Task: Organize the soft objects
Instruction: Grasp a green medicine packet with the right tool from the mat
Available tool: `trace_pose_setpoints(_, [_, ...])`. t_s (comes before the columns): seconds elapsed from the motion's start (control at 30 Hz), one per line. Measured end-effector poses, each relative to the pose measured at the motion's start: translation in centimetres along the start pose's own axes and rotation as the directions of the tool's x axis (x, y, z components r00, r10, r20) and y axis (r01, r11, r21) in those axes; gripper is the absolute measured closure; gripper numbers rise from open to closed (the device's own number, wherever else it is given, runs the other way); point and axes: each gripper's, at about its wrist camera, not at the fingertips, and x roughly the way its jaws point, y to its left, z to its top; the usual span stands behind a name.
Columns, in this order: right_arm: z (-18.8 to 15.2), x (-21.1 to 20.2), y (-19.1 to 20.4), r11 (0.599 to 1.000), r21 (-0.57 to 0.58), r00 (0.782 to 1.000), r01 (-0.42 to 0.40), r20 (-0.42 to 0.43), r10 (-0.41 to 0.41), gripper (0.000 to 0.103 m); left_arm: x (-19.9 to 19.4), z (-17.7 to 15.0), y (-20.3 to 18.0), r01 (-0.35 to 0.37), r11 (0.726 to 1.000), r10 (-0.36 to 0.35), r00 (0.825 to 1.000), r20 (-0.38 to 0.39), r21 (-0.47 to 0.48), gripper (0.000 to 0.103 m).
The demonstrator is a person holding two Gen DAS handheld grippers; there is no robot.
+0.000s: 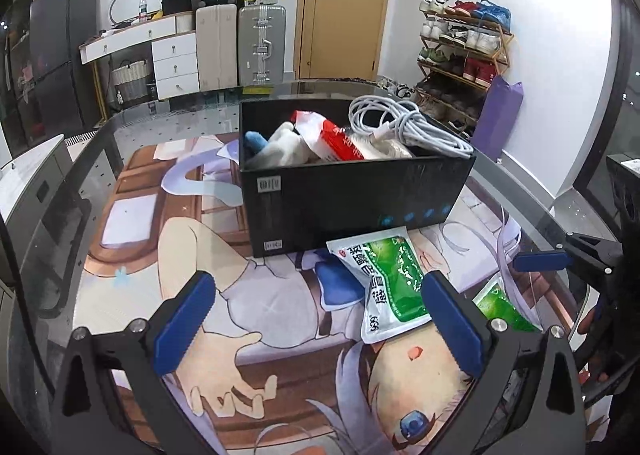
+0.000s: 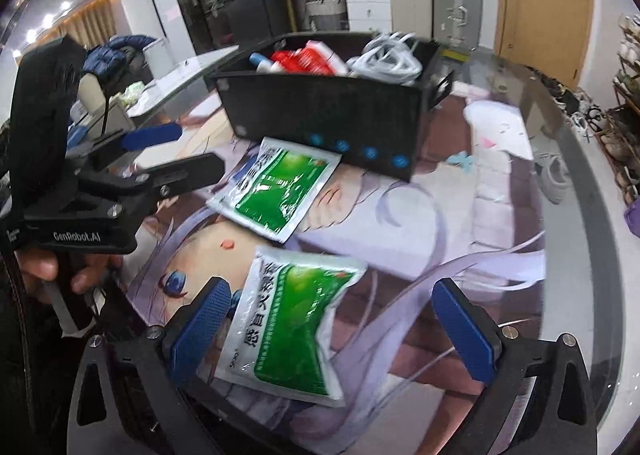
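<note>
Black box [image 1: 352,207] on bench [image 1: 100,159]: cable, plush, red packs. 2 green sachets [image 2: 280,183] [image 2: 288,327] in front. Left gripper [image 1: 320,325] & right gripper [image 2: 334,329]: wide, empty.

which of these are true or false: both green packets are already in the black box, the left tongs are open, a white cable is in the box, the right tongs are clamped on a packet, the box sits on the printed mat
1. Both green packets are in the black box. False: the far green packet lies on the printed mat against the box front, and the near green packet lies on the mat too.
2. The left tongs are open. True.
3. A coiled white cable is in the box. True.
4. The right tongs are clamped on a packet. False: they are open, with the near packet between the fingers.
5. The box sits on the printed mat. True.
</note>
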Motion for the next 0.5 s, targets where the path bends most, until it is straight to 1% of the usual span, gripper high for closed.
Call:
trace_pose_setpoints(0.07, [-0.1, 0.5, 0.4, 1.0, -0.009, 1.0, -0.009, -0.015, 0.009, 0.001, 0.1, 0.0, 0.1, -0.003, 1.0, 0.003, 1.0, -0.004, -0.005, 0.0])
trace_pose_setpoints(0.3, [-0.5, 0.8, 0.9, 0.996, -0.076, 0.998, 0.046, -0.03, -0.048, 0.001, 0.1, -0.5, 0.0, 0.009, 1.0, -0.009, 1.0, -0.009, 0.003, 0.0])
trace_pose_setpoints(0.5, [-0.3, 0.9, -0.9, 0.993, -0.017, 0.993, 0.119, -0.024, -0.119, 0.001, 0.2, -0.6, -0.2, 0.011, 1.0, -0.01, 1.0, -0.017, 0.008, 0.0])
